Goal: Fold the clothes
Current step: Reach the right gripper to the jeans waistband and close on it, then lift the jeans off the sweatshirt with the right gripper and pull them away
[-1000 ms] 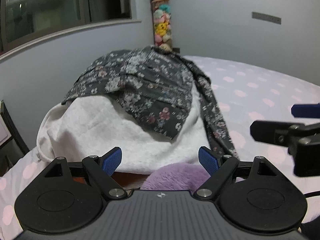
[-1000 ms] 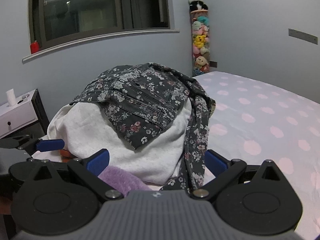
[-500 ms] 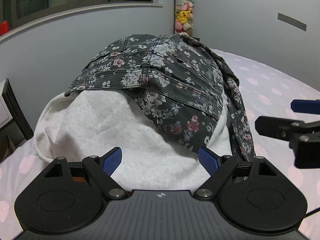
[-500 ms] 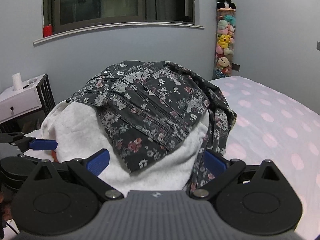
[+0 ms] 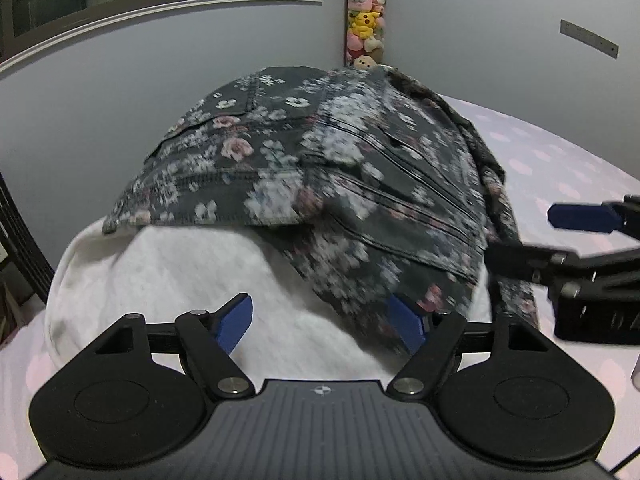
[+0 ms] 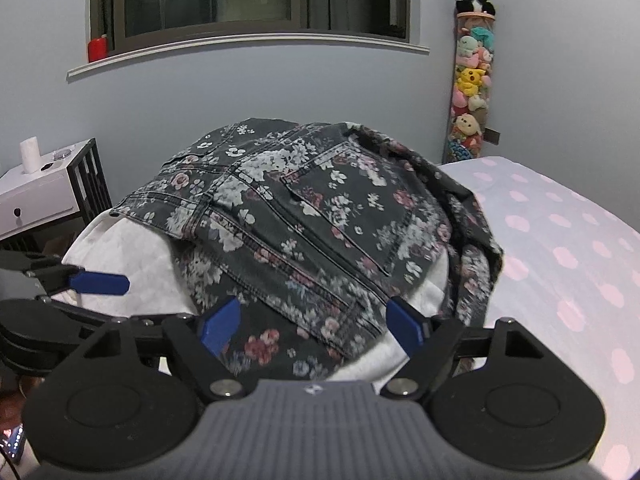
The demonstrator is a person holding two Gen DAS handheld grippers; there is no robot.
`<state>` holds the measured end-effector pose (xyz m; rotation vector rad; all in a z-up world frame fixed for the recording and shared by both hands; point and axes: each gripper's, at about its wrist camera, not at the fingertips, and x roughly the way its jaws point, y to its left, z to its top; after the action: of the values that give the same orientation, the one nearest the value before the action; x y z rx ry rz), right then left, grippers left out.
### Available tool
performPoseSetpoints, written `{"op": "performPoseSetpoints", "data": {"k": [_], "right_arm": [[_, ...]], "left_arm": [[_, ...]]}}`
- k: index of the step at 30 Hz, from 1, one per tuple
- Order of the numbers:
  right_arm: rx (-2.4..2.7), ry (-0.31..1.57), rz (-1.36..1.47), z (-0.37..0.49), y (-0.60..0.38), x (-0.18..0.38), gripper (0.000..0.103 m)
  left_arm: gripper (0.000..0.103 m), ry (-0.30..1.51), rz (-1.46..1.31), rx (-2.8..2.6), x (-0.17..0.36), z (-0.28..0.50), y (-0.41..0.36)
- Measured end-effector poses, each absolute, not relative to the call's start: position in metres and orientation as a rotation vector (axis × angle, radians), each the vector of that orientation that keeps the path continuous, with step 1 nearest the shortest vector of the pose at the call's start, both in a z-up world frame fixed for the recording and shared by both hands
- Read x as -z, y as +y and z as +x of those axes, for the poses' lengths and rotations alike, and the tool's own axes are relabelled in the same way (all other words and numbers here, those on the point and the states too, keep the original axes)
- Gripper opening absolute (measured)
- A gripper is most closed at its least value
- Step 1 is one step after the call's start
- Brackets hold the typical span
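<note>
Between both closing jaws lies the floral jeans' lower edge.

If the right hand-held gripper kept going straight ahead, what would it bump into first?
Most likely the dark floral garment draped over the white one. The right hand-held gripper has its jaws closing around that garment's lower edge, not yet pinching it.

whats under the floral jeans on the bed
A white fleecy garment, heaped in a mound, lies directly under the floral jeans and shows below their hem. Whatever is beneath that white layer is covered, so the rest of the pile cannot be told.
</note>
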<state>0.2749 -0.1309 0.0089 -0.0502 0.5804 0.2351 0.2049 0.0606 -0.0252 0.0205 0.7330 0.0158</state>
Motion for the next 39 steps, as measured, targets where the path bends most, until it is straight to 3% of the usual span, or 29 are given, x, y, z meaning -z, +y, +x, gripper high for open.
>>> {"op": "performPoseSetpoints", "data": {"k": [3, 15, 16, 19, 20, 28, 39], "right_arm": [[-0.257, 0.599, -0.077, 0.292, -0.122, 0.002, 0.081], [-0.269, 0.540, -0.264, 0.327, -0.069, 0.029, 0.082], [-0.255, 0.518, -0.298, 0.327, -0.065, 0.029, 0.080], [-0.257, 0.503, -0.325, 0.329, -0.062, 0.026, 0.056], [-0.252, 0.498, -0.333, 0.327, -0.062, 0.025, 0.033], [-0.121, 0.395, -0.319, 0.300, -0.073, -0.001, 0.016], [0.189, 0.263, -0.261, 0.210, -0.129, -0.034, 0.012]], "left_arm": [[0.067, 0.746, 0.022, -0.034, 0.027, 0.223, 0.073], [0.067, 0.692, -0.003, -0.188, 0.035, 0.248, 0.083], [0.067, 0.685, -0.017, -0.196, 0.036, 0.246, 0.082], [0.066, 0.687, -0.043, -0.205, 0.038, 0.239, 0.082], [0.066, 0.689, -0.057, -0.203, 0.037, 0.237, 0.084], [0.066, 0.697, -0.061, -0.193, 0.034, 0.209, 0.089], [0.066, 0.673, -0.057, -0.084, 0.017, 0.175, 0.064]]}}
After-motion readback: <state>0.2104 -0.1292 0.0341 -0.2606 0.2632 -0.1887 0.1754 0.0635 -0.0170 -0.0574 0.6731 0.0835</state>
